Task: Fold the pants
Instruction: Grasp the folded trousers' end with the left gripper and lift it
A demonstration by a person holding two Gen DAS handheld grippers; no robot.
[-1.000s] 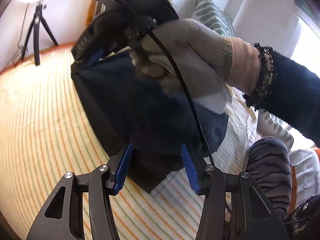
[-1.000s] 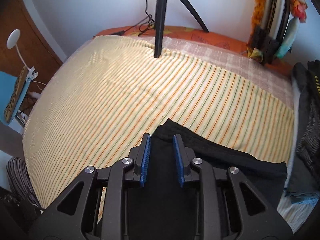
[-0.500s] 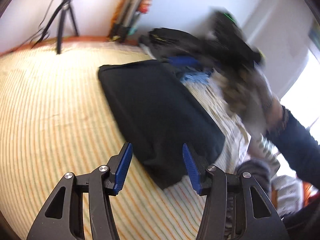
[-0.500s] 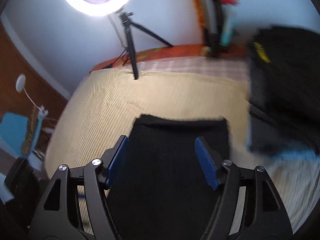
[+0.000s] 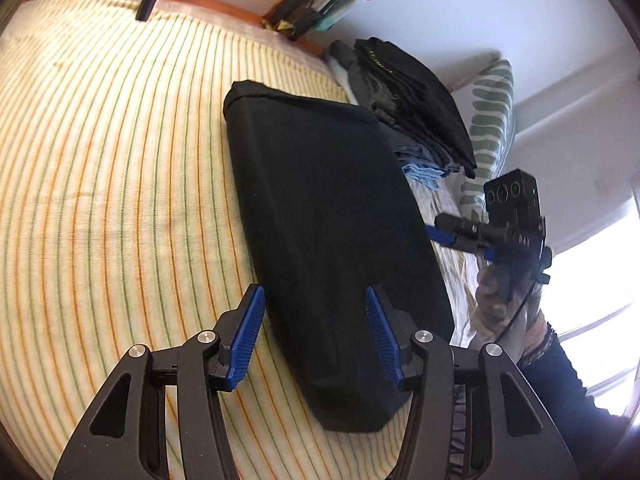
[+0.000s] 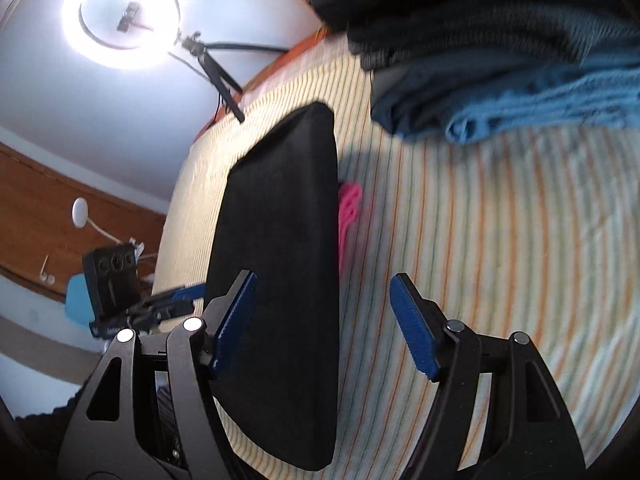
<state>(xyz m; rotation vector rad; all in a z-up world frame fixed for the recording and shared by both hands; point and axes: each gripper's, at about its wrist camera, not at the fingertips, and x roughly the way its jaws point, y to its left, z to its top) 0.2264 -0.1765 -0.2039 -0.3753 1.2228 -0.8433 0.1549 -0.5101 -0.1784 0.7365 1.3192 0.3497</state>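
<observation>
The black pants [image 5: 328, 232] lie folded into a long flat rectangle on the striped bed sheet [image 5: 100, 200]. My left gripper [image 5: 316, 336] is open and empty, hovering over the near end of the pants. My right gripper [image 6: 324, 324] is open and empty, over the near right edge of the pants [image 6: 280, 280]. In the left wrist view the right gripper [image 5: 460, 236] sits just off the pants' right edge. In the right wrist view the left gripper [image 6: 176, 300] shows at the left.
A stack of folded dark and blue clothes [image 5: 416, 120] lies beyond the pants, also in the right wrist view [image 6: 500, 60]. A pink item [image 6: 349, 208] lies beside the pants. A ring light on a tripod [image 6: 124, 16] stands at the bed's far edge. A patterned pillow [image 5: 488, 120] leans at the wall.
My right gripper let go of the pants, opened, and pulled back to their right side. The pants now lie flat and folded. My left gripper stayed open near the same end.
</observation>
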